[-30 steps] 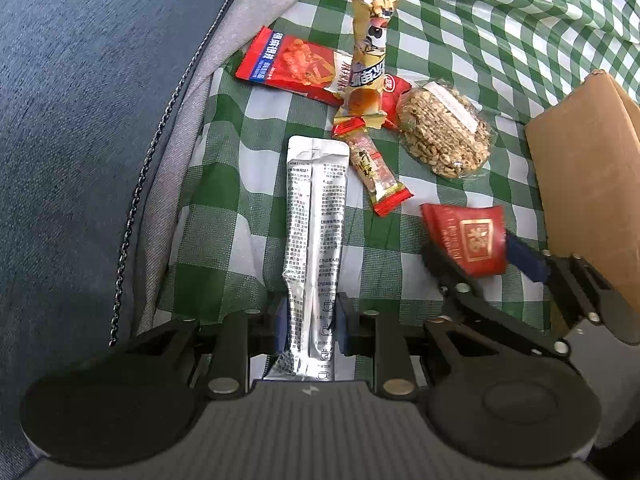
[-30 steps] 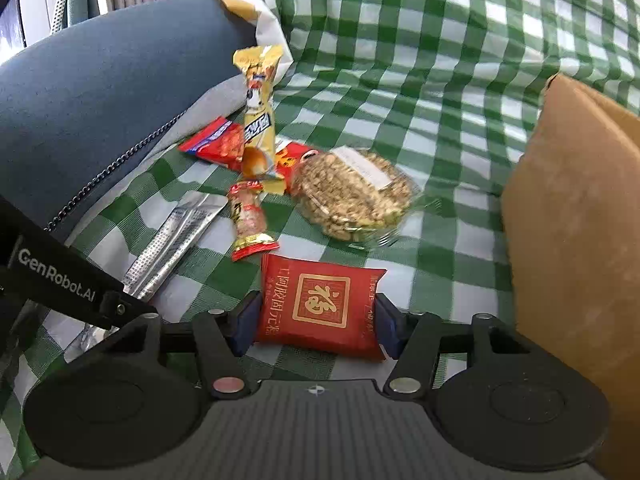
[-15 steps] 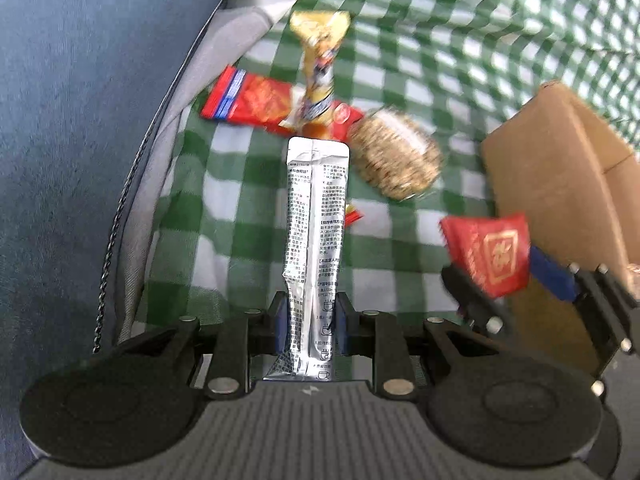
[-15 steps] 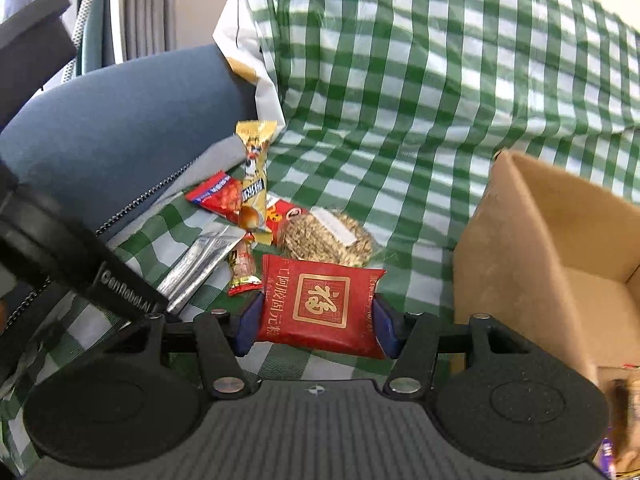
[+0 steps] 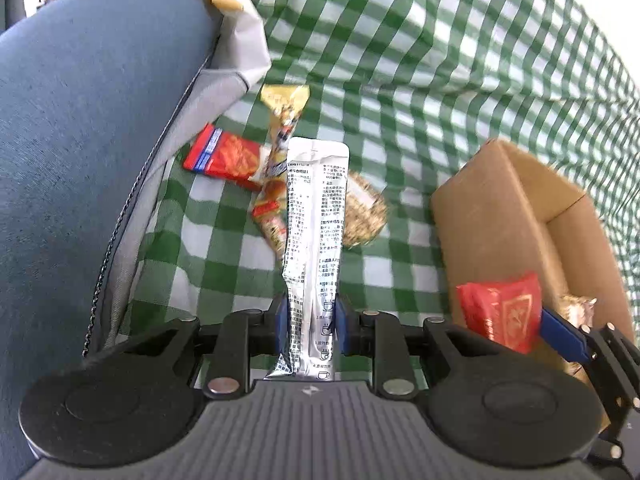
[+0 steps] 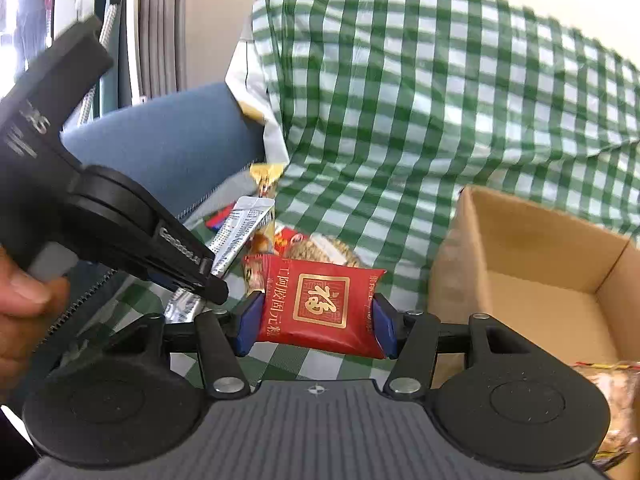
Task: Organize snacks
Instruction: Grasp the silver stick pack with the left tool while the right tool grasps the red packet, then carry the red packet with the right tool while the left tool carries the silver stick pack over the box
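While both hands hang above the green checked cloth [image 5: 400, 40], each claw has a snack pinched firmly. The left claw [image 5: 308, 326] grips a long silver sachet [image 5: 316, 216] near its lower end — the blue pads press on both long edges, and the rest of the sachet stands out straight ahead of the fingers, clear of the cloth. From the right wrist view the same sachet [image 6: 240, 232] pokes up slantwise out of the black left claw [image 6: 208, 280], with a hand [image 6: 24, 300] wrapped round its handle at the left edge.

The right claw [image 6: 316, 328] is clamped on a red pillow packet [image 6: 320, 304] with a gold square emblem; the packet sits crosswise between the pads, one short side against each, its printed face turned to the camera. In the left view that red packet [image 5: 500, 312] hangs just in front of the near wall of the open cardboard box [image 5: 492, 220], which stands on the cloth to the right.

Down on the cloth lie the others — a red flat packet [image 5: 224, 156], a yellow-topped wrapper [image 5: 284, 108] overlapping it, a small red-and-clear bar [image 5: 268, 216] and a clear bag of brown nuggets [image 5: 366, 216], all bunched together behind the sachet. A wrapped snack [image 6: 616, 400] lies in the box's near corner. Blue sofa upholstery [image 5: 92, 120] fills the left.
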Demonstrator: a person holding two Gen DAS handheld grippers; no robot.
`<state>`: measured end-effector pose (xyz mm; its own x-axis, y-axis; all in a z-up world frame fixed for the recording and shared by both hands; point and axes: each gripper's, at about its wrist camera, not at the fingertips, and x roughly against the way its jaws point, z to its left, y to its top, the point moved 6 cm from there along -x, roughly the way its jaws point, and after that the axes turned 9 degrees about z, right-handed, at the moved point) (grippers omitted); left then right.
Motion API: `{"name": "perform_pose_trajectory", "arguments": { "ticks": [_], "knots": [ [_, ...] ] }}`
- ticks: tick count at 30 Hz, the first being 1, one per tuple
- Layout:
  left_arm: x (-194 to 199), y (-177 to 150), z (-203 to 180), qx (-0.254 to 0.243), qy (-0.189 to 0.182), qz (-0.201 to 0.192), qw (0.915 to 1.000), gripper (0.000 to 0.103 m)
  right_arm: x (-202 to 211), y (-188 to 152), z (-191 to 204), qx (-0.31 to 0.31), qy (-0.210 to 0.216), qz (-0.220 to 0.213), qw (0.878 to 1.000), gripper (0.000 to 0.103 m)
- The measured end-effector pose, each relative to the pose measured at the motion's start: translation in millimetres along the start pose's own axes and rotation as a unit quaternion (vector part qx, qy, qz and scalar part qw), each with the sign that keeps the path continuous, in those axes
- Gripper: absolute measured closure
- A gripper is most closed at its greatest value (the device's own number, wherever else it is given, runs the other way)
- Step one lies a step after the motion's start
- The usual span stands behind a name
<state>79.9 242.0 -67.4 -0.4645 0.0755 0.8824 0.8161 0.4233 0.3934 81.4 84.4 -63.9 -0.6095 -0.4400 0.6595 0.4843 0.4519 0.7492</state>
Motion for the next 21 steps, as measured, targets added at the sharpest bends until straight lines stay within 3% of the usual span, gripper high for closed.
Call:
{"name": "perform_pose_trajectory", "arguments": {
  "ticks": [9, 16, 21],
  "knots": [
    [37.7, -8.3, -33.4, -0.032, -0.021, -0.084, 0.9957, 0.077, 47.5, 6.8, -24.0, -0.010, -0.021, -0.031, 0.999, 0.044],
    [47.7, -12.2, -65.3, -0.066, -0.030, -0.119, 0.9903, 0.077, 63.0, 1.7, -81.7, -0.035, -0.061, -0.052, 0.996, 0.044],
    [51.5, -14.1, -87.5, -0.089, -0.050, -0.142, 0.9846, 0.077, 80.0, -17.9, -117.3, -0.087, -0.097, -0.059, 0.990, 0.044]
  ]
}}
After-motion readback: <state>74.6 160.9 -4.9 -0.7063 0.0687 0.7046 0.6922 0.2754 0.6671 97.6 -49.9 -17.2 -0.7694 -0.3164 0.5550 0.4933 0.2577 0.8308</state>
